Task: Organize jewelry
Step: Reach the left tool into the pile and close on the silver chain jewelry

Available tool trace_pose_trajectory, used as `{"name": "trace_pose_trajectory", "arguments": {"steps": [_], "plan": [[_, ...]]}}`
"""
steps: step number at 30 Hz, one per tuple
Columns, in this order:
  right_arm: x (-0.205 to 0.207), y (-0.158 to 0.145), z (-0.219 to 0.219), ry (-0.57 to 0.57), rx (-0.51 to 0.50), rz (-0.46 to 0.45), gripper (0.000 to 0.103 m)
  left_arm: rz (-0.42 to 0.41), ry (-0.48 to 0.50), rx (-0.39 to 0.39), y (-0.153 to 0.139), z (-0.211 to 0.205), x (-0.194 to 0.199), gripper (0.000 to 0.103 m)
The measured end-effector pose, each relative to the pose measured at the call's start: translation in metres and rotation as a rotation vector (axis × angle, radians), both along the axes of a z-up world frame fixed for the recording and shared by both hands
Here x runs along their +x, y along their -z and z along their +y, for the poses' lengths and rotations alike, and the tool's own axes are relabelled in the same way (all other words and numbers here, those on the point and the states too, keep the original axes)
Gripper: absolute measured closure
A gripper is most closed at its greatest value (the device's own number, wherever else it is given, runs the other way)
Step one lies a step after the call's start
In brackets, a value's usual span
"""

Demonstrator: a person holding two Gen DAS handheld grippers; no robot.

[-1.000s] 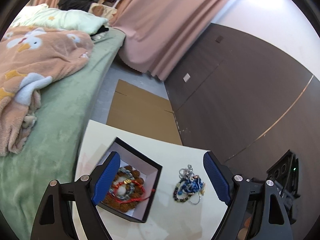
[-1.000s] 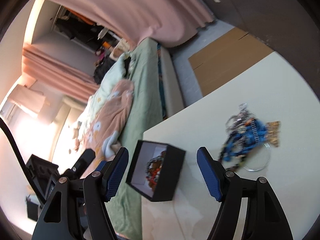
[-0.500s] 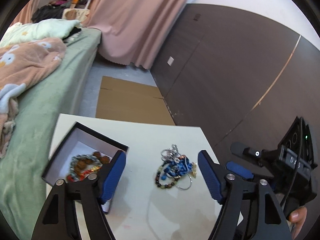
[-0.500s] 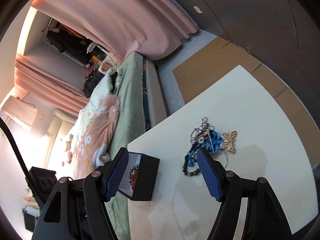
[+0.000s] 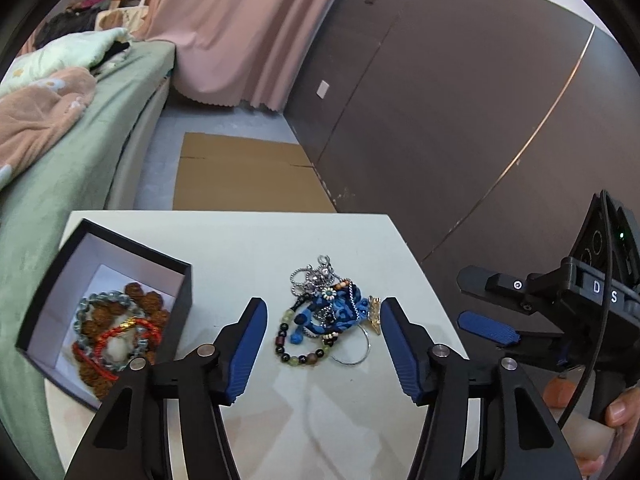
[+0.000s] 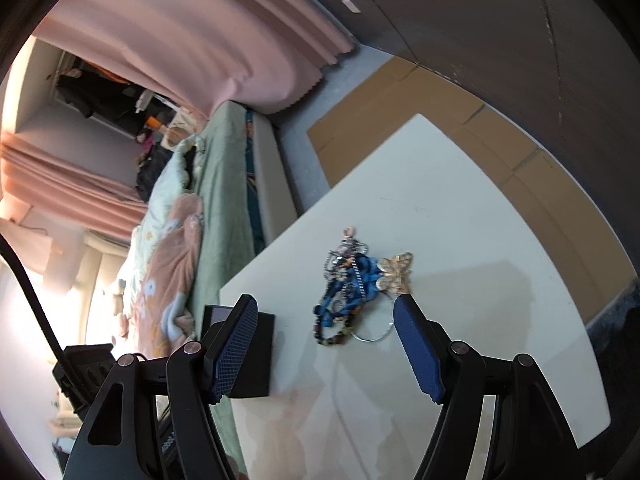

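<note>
While the left gripper [image 5: 322, 322] narrows w/ nothing between its jaws yet, the jewelry tangle [image 5: 329, 316] lies on the table just ahead, framed by the pads. Risk: closing on one strand drags the whole knot. Box [image 5: 100, 312] sits off left; right gripper [image 6: 326, 320] hangs half-wide, empty.

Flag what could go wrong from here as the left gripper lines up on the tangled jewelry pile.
1. The pile is knotted: chains, the blue piece and the beaded bracelet interlock, so one pinch may drag several along.
2. The left gripper has just been closing its jaws with nothing between them yet; narrowed jaws could shove the pile aside.
3. The thin silver ring lies flat on the table and may slip.
</note>
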State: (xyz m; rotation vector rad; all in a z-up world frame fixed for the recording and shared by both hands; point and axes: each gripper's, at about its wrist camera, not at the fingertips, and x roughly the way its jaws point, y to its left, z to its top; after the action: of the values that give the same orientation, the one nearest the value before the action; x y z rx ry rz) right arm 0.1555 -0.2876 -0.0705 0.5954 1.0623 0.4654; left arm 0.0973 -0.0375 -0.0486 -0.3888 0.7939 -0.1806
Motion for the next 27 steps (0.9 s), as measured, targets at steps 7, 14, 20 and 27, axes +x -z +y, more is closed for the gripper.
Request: {"name": "trace_pose_trajectory", "arguments": {"steps": [7,14,20,27], "plan": [[0.011,0.009,-0.009,0.021,-0.021,0.052,0.032,0.020,0.057,0.027,0.012,-0.020,0.011,0.057],[0.024,0.024,-0.018,0.061,-0.014,0.122,0.032,0.026,0.119,0.039,0.024,-0.045,0.025,0.058],[0.032,0.028,-0.030,0.110,-0.018,0.150,0.032,0.057,0.135,0.019,0.040,-0.055,0.043,0.071],[0.030,0.026,-0.035,0.124,-0.028,0.146,0.032,0.071,0.091,0.009,0.052,-0.058,0.058,0.082]]}}
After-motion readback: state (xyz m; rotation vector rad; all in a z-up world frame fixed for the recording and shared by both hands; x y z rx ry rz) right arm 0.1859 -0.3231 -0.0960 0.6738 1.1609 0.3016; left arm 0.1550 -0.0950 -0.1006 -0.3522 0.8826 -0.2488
